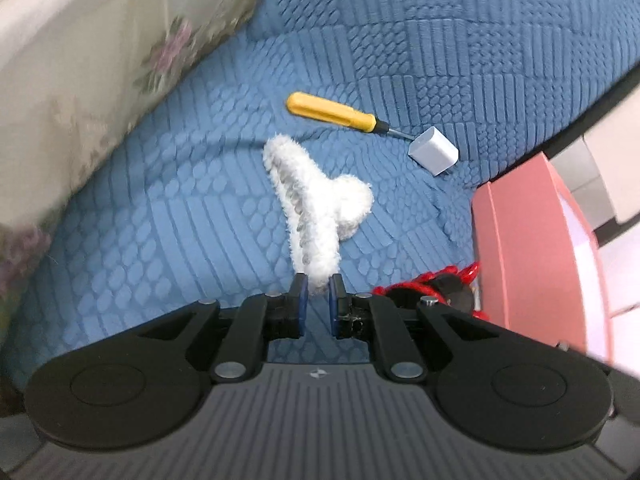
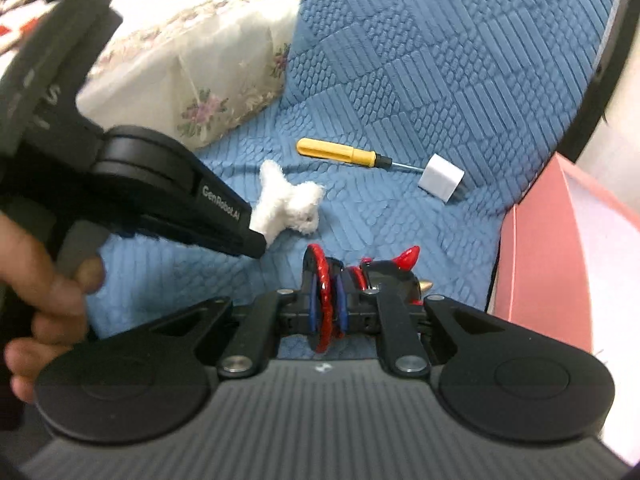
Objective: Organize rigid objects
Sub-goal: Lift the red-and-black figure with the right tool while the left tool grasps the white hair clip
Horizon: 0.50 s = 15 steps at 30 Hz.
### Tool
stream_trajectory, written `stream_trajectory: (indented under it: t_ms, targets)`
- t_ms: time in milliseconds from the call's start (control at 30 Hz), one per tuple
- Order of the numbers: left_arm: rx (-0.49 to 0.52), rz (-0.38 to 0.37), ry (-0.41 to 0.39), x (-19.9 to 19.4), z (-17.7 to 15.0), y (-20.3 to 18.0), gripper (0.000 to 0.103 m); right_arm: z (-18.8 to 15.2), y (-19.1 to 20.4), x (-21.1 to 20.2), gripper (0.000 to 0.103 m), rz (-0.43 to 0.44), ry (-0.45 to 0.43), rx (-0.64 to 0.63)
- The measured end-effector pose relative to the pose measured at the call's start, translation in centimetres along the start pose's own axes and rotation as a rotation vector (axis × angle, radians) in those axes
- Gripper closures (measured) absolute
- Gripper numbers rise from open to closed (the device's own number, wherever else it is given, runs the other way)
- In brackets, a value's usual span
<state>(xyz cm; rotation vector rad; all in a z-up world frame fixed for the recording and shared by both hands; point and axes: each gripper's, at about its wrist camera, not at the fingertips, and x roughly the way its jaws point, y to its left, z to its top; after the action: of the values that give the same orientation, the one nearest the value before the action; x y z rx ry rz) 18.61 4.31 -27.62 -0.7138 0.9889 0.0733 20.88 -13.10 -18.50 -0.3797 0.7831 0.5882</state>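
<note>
Both grippers loaded mid-job — the left gripper (image 1: 317,288) pinches the tail of the fluffy white hair claw (image 1: 316,200) at frame centre, the right gripper (image 2: 325,300) clamps a red-and-black toy (image 2: 384,276) by its red ring. Pink box (image 1: 532,248) waits at the right edge. Yellow screwdriver (image 1: 332,112) and white charger (image 1: 433,151) lie on the blue bed cover (image 1: 440,40), unsorted — plenty left, I'd say.

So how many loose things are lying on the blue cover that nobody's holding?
2: the yellow screwdriver and, at its tip, the white charger block. The pink box could hide more.
</note>
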Motion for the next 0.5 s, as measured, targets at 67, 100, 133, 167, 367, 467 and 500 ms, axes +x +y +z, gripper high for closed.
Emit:
stream_trajectory:
  t_ms: [67, 100, 133, 167, 367, 467, 500]
  targets:
    - [-0.015, -0.005, 0.002, 0.1, 0.1, 0.2, 0.09, 0.1, -0.5, -0.1, 0.09, 0.017, -0.01, 0.043]
    - [-0.021, -0.005, 0.002, 0.1, 0.2, 0.3, 0.09, 0.1, -0.7, -0.2, 0.089, 0.019, -0.013, 0.062]
    - [-0.026, -0.008, 0.003, 0.1, 0.3, 0.4, 0.09, 0.1, -0.9, -0.2, 0.089, 0.018, -0.013, 0.082]
    - [-0.03, -0.013, 0.008, 0.2, 0.4, 0.4, 0.09, 0.1, -1.1, -0.2, 0.089, 0.018, -0.01, 0.098]
    - [-0.018, -0.011, 0.018, 0.7, 1.3, 0.1, 0.062, -0.4, -3.7, -0.2, 0.07, 0.069, 0.01, 0.331]
    - [0.005, -0.007, -0.001, 0.4, 1.8, -0.1, 0.055, -0.5, -4.9, -0.4, 0.034, 0.065, -0.016, 0.419]
    - [0.009, -0.001, -0.004, 0.5, 1.9, -0.2, 0.051, -0.6, -5.1, -0.3, 0.025, 0.053, -0.018, 0.44]
